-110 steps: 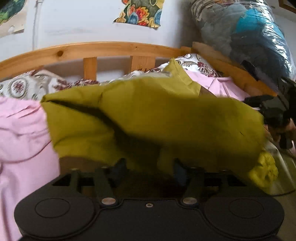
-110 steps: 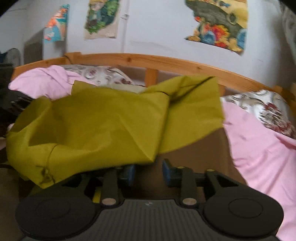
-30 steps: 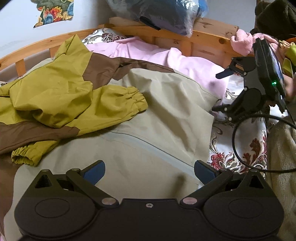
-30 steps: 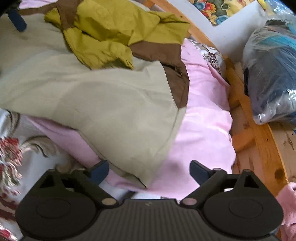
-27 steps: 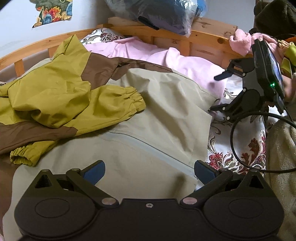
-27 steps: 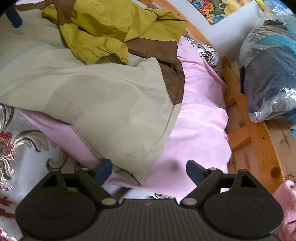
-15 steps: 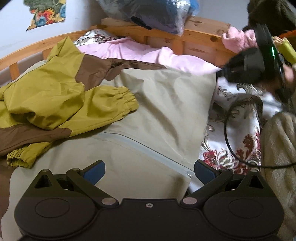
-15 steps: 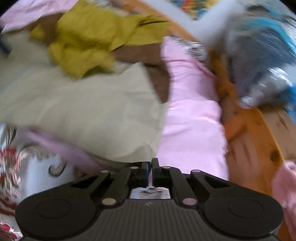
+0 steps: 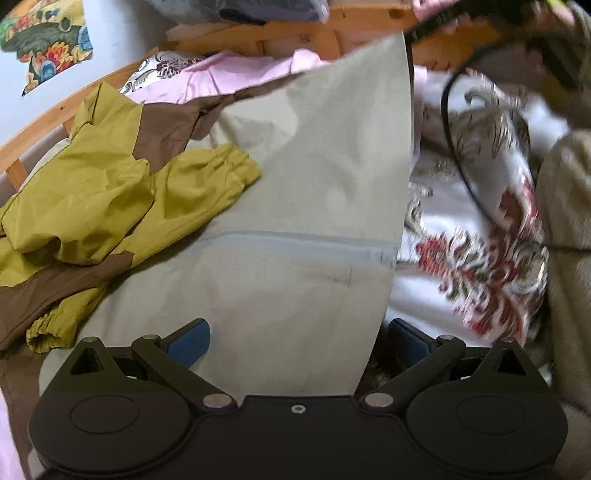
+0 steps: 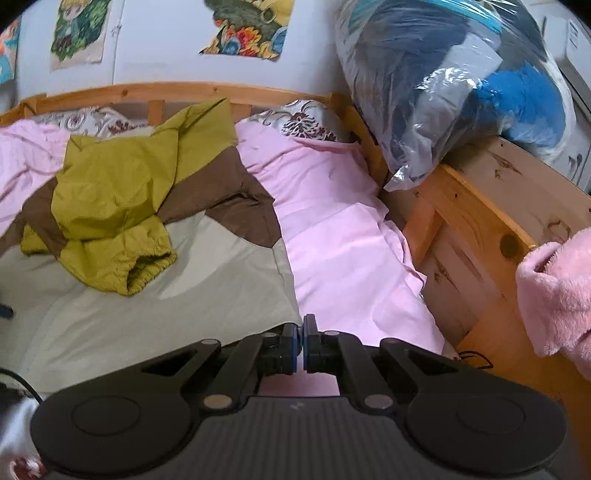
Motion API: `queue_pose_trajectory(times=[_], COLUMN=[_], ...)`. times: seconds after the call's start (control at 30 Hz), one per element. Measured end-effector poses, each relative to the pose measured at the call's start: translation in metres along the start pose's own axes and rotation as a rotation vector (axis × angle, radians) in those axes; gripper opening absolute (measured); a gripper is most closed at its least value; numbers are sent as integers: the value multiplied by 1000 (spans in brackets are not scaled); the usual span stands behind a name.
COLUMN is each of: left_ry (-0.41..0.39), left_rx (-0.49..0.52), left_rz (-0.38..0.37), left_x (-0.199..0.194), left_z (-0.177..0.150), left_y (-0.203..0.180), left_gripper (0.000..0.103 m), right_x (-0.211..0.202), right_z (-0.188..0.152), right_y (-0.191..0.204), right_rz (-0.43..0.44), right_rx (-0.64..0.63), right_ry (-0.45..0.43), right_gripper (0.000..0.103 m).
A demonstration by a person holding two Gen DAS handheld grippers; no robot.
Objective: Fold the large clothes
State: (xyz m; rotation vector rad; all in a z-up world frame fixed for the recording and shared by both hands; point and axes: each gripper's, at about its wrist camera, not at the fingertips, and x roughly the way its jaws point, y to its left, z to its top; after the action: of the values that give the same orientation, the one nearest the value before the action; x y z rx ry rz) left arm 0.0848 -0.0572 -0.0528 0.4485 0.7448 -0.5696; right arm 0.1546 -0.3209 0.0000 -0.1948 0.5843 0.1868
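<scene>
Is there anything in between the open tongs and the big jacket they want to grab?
Nothing visible is in the way. The left tongs are open wide, and the hem of the beige, brown and mustard-yellow jacket already lies between the blue pads. The right tongs are shut on the jacket's other corner.

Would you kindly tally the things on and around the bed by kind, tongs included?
Jackets: 1, the beige, brown and olive jacket
Pink sheets: 1
Clear bags of clothes: 1
Wall posters: 3, one at
Tongs: 2, left tongs open, right tongs shut on the jacket hem
Total: 8
</scene>
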Motion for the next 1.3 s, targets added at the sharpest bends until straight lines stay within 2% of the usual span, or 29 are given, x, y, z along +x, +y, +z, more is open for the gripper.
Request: queue_pose_trajectory(times=[0.1,0.27,0.37,0.43,0.47,0.6,0.7,0.83,0.9,1.07,1.1,1.13,1.27,1.3], left_ry=[46,88,98,104,103,81,69,74,66,42,40,33,8,6], left_rx=[44,111,114,95,69,-6,-28,-85,-117,-172,-195,-230,-331,-349], left_rz=[75,134,166,187,194,154,106,-20,-66,-74,-79,-84,-102,-104], left_x=[6,1,-9,-17,-22,-33,-37,-45,-50,-62,-64,-66,-72,-72], left_z=[-3,-15,-22,-24,-25,-24,-20,-7,-2,7,10,13,23,25], left_y=[-2,0,4,9,13,25,34,53,63,83,87,92,113,117], left_gripper=[100,89,76,62,61,49,32,21,18,7,6,6,5,5], right_x=[-7,-12,-13,-12,-13,-10,-6,1,2,7,7,7,-1,-5], right_z=[8,25,33,35,35,27,17,1,-5,-14,-16,-17,-19,-18], right_y=[-3,-7,-3,-3,-2,-2,-3,-2,-1,6,9,12,32,41], right_rz=[32,72,68,69,65,45,24,12,6,-27,-34,-40,-29,-11], right_rx=[56,92,65,62,59,47,42,34,29,-26,-47,-66,-162,-199], right_ry=[-26,-60,-74,-75,-73,-46,-8,45,58,95,106,115,92,71], right_gripper=[3,3,3,3,3,3,3,4,4,6,9,17,61,65])
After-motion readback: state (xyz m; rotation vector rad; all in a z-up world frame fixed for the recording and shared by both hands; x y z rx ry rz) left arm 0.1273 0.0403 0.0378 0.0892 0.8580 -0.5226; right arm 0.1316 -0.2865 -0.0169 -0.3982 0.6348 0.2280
